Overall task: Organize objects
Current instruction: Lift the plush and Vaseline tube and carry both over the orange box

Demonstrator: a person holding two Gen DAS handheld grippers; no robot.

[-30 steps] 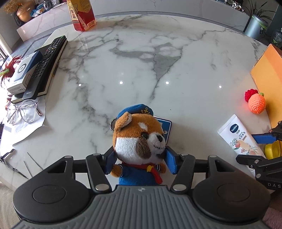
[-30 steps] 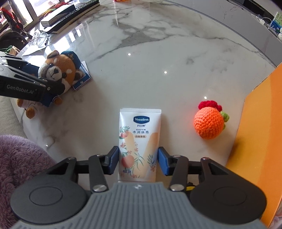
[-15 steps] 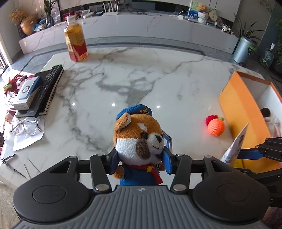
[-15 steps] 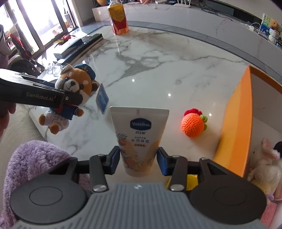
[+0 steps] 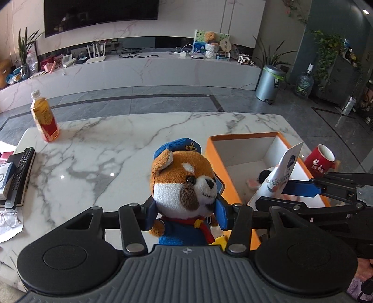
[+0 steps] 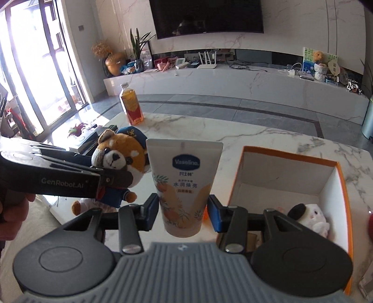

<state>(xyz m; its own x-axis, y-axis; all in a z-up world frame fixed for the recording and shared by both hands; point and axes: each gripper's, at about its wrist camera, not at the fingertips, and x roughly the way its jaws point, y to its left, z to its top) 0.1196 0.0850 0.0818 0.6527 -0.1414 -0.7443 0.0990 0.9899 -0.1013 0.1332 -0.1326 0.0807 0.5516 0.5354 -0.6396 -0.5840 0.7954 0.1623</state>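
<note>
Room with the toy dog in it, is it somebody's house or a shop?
Most likely a home living room. A big dark TV hangs on the wall above a long marble media console, there are potted plants, and the marble table holds a remote control.

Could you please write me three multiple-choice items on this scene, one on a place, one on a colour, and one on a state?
1. Where is the white plush toy?
A. inside the orange box
B. beside the bottle
C. on the remote

2. What colour is the plush dog's cap?
A. green
B. blue
C. white

3. What does the right hand-held gripper hold?
A. nothing
B. a mug
C. the lotion tube

Answers: 1 A, the white plush toy lies within the orange box. 2 B, the plush dog wears blue. 3 C, the right hand-held gripper clamps the lotion tube.
</note>
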